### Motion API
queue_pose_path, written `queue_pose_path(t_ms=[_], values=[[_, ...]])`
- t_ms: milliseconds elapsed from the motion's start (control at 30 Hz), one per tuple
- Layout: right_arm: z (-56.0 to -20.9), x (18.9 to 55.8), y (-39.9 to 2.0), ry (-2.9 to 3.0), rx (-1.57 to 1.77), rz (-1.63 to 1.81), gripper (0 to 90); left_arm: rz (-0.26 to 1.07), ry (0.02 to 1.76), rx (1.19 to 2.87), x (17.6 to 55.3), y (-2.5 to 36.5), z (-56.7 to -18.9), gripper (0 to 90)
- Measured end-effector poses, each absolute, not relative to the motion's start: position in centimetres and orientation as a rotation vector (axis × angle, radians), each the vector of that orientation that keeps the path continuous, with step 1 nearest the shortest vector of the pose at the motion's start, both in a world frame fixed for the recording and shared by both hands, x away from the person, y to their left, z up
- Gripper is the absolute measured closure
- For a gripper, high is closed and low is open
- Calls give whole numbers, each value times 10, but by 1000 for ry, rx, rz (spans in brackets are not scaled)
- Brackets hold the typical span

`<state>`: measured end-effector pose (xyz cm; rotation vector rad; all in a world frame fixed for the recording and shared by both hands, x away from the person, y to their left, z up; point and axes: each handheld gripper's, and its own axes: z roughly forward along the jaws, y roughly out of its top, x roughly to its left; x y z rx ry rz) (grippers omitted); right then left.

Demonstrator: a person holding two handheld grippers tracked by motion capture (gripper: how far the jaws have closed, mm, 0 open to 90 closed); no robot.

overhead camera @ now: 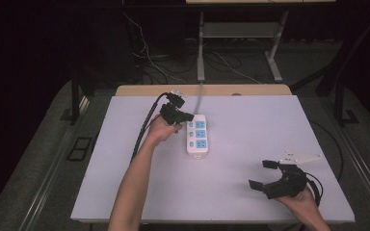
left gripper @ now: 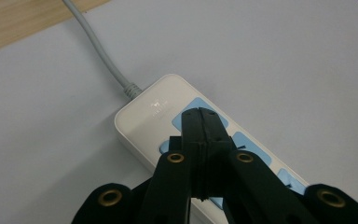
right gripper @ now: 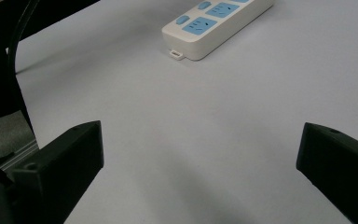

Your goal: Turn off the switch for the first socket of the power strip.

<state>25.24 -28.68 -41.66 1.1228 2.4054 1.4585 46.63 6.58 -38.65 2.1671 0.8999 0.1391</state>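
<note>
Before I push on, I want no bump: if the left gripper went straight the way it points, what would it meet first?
Most likely the power strip. The left gripper has its jaws shut and aims down at the strip's cord end, at the first blue socket. How much gap remains is unclear.

The worktop [overhead camera: 250, 125] is mostly bare, so a hand can slide almost anywhere. The white power strip [overhead camera: 196, 135] lies in the middle, its grey cord [overhead camera: 199, 98] running to the far edge. The left tool [overhead camera: 185, 117] (jaws together) seems just above it.
</note>
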Motion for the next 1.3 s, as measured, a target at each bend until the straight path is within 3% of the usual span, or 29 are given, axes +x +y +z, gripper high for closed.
queue_pose_path(t_ms=[567,867,933,1133,1300], values=[[-417,252,-286,2410,1122,1455,4,207,876,2120,442,94,-358,889],[-416,252,-286,2404,1123,1459,4,222,873,2075,421,115,-348,763],[-416,252,-286,2405,1122,1460,4,215,881,2060,417,121,-347,702],[-416,252,-285,2404,1122,1460,4,201,885,2033,404,133,-342,372],[-416,251,-285,2405,1121,1457,4,208,878,2021,392,144,-339,270]])
